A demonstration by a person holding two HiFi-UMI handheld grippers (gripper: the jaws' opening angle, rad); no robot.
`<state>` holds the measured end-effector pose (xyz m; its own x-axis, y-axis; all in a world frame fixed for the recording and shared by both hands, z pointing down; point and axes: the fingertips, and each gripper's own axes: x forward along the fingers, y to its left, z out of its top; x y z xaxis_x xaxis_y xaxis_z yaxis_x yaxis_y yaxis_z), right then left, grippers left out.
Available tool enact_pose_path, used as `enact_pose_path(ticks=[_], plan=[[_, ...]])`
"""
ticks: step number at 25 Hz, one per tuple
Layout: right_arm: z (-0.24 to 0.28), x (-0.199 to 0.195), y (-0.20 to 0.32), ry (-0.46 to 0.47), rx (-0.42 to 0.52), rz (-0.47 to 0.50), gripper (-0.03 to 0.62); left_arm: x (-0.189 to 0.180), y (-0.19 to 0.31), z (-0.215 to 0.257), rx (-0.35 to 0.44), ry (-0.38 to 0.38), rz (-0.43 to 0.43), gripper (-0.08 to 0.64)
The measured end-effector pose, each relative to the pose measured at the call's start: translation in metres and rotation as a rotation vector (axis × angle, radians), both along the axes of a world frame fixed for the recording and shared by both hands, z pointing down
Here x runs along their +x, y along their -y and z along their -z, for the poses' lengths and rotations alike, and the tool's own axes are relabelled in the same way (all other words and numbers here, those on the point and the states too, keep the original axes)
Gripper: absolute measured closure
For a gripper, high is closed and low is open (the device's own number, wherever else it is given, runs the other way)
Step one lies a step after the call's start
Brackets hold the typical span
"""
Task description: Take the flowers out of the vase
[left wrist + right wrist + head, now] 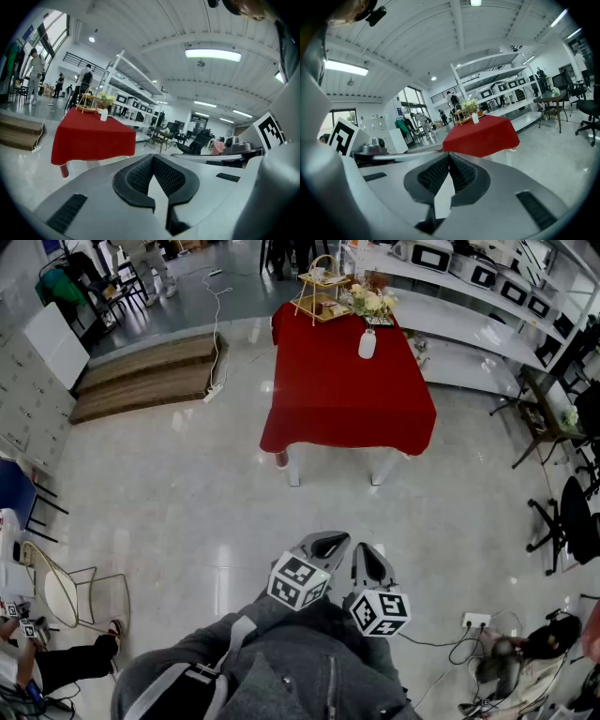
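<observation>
The small white vase [367, 343], pale yellow flowers [372, 303] showing above it, stands at the far end of the red-clothed table [347, 390]. Well apart from it, the left tool [323, 542] and right tool [367, 551] are side by side just beyond the person's grey jacket [281, 662]. Each has its jaws together, with nothing between them.

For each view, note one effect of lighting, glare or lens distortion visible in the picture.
Head view: pale glare patches on the glossy floor in front of the red table. Left gripper view: fisheye with dark rounded corners and curved ceiling beams; the ceiling light blows out white. Right gripper view: same dark-cornered fisheye; its strip light also glares.
</observation>
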<state>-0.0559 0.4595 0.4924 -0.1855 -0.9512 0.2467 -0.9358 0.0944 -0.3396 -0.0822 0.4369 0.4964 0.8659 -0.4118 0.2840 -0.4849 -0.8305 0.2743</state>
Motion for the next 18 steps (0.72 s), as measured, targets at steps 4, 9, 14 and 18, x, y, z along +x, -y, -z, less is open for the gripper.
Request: enact_pose_path(ticks=[4, 9, 14, 18], plan=[[0.001, 0.001, 0.006, 0.025, 0.025, -0.023, 0.58, 0.0, -0.006, -0.006, -0.02, 0.006, -0.01, 0.552], [-0.004, 0.006, 0.029, 0.065, 0.019, -0.036, 0.58, 0.002, 0.017, -0.011, -0.02, 0.014, -0.012, 0.552], [0.003, 0.005, 0.065, 0.035, 0.022, -0.005, 0.579, 0.0, 0.059, -0.003, -0.025, -0.005, 0.035, 0.552], [0.001, 0.006, 0.097, 0.039, 0.013, -0.005, 0.58, 0.0, 0.087, -0.001, -0.021, 0.002, 0.038, 0.552]])
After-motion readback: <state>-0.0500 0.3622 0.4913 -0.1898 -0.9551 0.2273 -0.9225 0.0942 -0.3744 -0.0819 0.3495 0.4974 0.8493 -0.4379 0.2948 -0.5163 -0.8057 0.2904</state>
